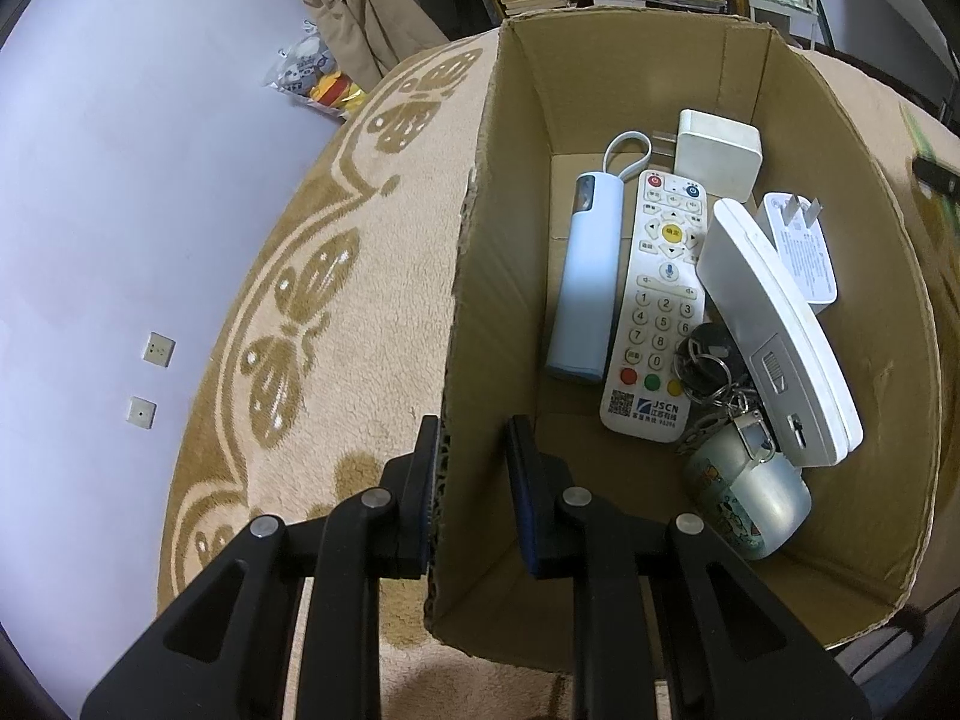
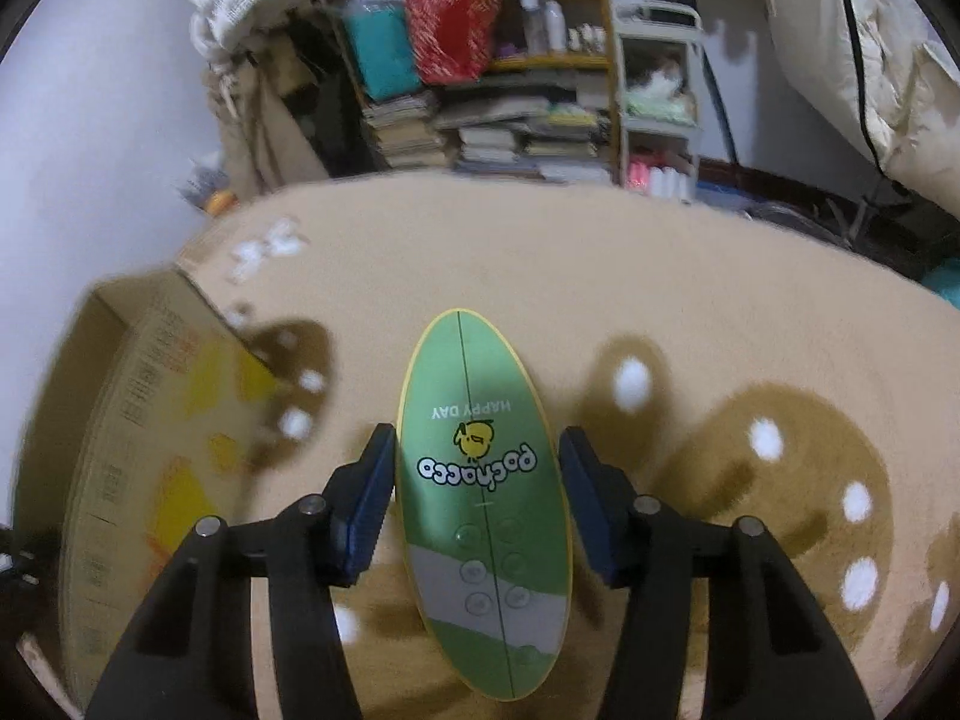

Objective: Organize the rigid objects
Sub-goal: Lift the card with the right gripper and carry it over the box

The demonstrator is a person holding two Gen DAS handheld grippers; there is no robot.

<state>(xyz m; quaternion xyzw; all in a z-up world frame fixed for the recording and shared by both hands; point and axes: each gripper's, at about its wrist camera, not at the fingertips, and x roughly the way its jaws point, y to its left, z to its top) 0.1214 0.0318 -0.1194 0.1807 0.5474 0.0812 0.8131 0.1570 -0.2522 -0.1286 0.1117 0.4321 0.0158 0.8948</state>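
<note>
In the left wrist view my left gripper (image 1: pixel 471 441) straddles the left wall of an open cardboard box (image 1: pixel 480 276), one finger outside and one inside, with a gap on the inner side. The box holds a white remote (image 1: pixel 657 306), a pale blue case (image 1: pixel 585 282), a white adapter (image 1: pixel 717 153), a white curved device (image 1: pixel 780 330), a plug charger (image 1: pixel 801 246), keys (image 1: pixel 711 363) and a small silver tin (image 1: pixel 750 498). In the right wrist view my right gripper (image 2: pixel 477 459) is shut on a green oval "pochacco" case (image 2: pixel 483 498), held above the rug. The box (image 2: pixel 138 420) lies to its left.
A beige rug with brown butterfly patterns (image 1: pixel 336 276) lies under everything. A cluttered bookshelf (image 2: pixel 492 84) with stacked books stands beyond the rug. Bags and a coat (image 1: pixel 348 18) rest against the pale wall. Draped fabric (image 2: pixel 852 60) hangs at the right.
</note>
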